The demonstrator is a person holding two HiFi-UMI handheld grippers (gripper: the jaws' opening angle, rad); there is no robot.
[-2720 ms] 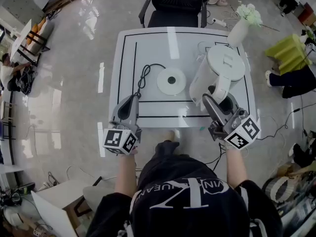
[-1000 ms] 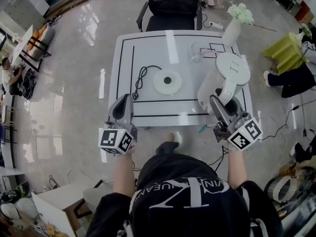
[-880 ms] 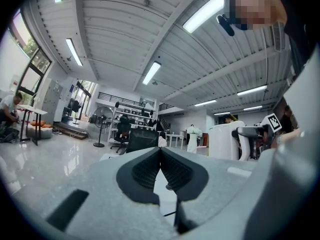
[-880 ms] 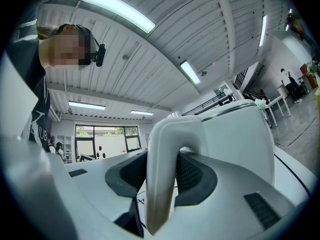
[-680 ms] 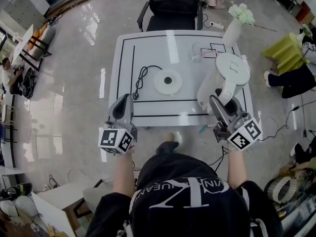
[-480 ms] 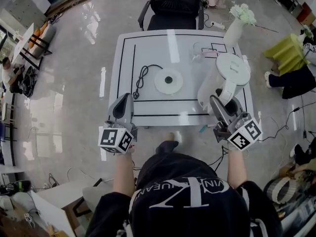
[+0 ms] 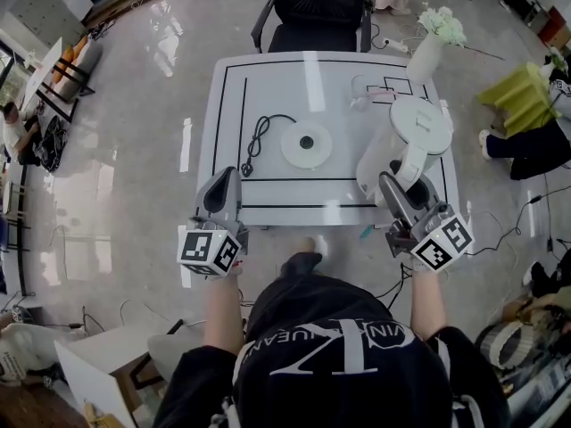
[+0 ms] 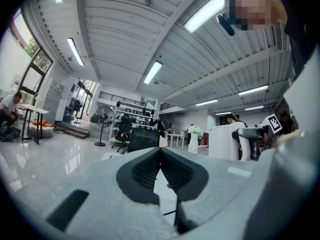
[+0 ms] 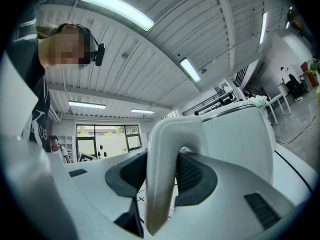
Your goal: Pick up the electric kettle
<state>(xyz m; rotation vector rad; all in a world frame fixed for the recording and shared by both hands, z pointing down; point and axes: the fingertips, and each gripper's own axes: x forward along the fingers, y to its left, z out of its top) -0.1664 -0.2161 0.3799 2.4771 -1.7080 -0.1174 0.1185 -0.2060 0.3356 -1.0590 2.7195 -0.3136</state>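
Observation:
The white electric kettle [image 7: 409, 136] is upright over the right front part of the table, away from its round base [image 7: 306, 144]. My right gripper [image 7: 393, 182] is shut on the kettle's handle [image 9: 165, 164], with a dark pad on each side of it. The kettle's body [image 9: 240, 134] fills the right gripper view behind the handle. Its bottom is hidden, so I cannot tell its height above the table. My left gripper [image 7: 223, 176] is at the table's front left edge, jaws shut [image 8: 160, 151] on nothing. The kettle [image 8: 222, 141] shows far right in the left gripper view.
A black power cord [image 7: 259, 139] runs left from the base on the white table [image 7: 214, 105]. A glass [image 7: 360, 90] and a white vase of flowers [image 7: 428, 50] stand at the back right. A black office chair [image 7: 319, 12] is behind the table.
Against the earliest frame, the kettle and right gripper sit slightly further right and look smaller. Over the last second both grippers and the kettle hold still.

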